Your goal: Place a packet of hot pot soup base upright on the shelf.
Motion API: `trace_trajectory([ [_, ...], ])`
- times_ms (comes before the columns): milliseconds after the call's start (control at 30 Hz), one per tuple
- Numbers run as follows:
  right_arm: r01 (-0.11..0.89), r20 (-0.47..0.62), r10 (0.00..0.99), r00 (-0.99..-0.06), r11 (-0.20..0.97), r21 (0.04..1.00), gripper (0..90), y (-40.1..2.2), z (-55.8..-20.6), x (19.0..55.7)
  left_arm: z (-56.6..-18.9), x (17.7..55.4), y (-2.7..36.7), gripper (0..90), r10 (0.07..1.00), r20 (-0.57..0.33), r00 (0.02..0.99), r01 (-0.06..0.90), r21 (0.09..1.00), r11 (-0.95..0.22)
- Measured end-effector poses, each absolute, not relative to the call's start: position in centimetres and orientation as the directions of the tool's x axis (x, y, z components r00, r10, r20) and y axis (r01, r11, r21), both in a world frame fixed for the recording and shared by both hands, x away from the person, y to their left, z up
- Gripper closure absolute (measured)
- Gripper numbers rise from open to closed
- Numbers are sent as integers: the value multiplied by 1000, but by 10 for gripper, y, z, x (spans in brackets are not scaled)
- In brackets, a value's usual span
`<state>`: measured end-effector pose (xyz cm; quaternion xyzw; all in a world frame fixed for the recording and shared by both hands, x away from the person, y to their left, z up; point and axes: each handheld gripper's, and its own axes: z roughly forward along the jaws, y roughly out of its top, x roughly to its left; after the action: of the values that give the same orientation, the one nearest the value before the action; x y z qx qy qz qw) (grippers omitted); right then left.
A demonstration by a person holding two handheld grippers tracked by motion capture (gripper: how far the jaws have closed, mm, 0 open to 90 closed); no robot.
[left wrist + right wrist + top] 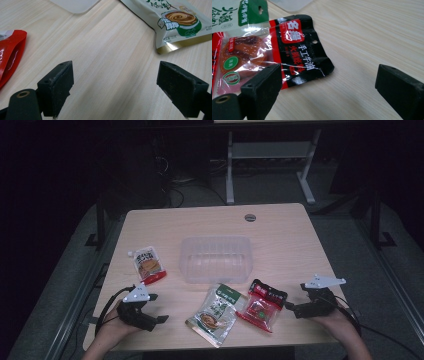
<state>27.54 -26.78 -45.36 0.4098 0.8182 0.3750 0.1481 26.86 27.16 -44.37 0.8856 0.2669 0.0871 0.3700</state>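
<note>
On the pale wooden tabletop [280, 227], the left claw [159, 308] rests near the front-left corner with its jaws wide apart and nothing between them, beside a white-and-red spouted pouch [148, 264]. Rightward lie a green-and-white flat foil sachet [216, 314], a clear plastic rectangular tub [216, 260] behind it, then a red-and-black glossy snack packet [262, 305]. The right claw [291, 308] sits just beside that packet, jaws spread wide, gripping nothing

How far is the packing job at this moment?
Nothing looks done: the tub is empty. Nothing is in hand: the left gripper and right gripper are open. Left: the red pouch, green packet and black-red packet lie on the table.
</note>
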Motion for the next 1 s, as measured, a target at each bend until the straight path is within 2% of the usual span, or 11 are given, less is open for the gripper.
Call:
trace_trajectory([
  [333, 554, 66, 778, -625, 382, 740, 68, -268, -452, 276, -439, 266, 272, 141, 550, -72, 832, 425, 720, -549],
  [667, 559, 75, 772, -631, 386, 734, 85, -260, -450, 276, -441, 263, 266, 145, 534, -74, 842, 419, 713, -563],
  [700, 565, 82, 762, -642, 398, 723, 135, -258, -448, 275, -441, 263, 265, 145, 533, -74, 843, 419, 712, -564],
  [767, 569, 82, 766, -637, 396, 721, 143, -256, -446, 275, -441, 263, 265, 145, 535, -76, 841, 422, 711, -562],
  [800, 577, 89, 767, -635, 395, 714, 177, -255, -444, 275, -441, 263, 265, 145, 534, -75, 842, 420, 712, -563],
  [833, 559, 84, 757, -649, 399, 726, 258, -252, -441, 273, -441, 263, 265, 145, 535, -75, 841, 422, 710, -563],
  [933, 555, 104, 743, -662, 391, 734, 420, -246, -436, 272, -441, 263, 265, 145, 536, -75, 841, 423, 710, -563],
  [967, 555, 104, 743, -662, 391, 734, 420, -246, -436, 272, -441, 263, 265, 145, 537, -77, 840, 424, 711, -561],
  [1000, 549, 104, 738, -666, 392, 738, 494, -245, -434, 273, -441, 263, 264, 145, 538, -78, 840, 424, 712, -559],
])
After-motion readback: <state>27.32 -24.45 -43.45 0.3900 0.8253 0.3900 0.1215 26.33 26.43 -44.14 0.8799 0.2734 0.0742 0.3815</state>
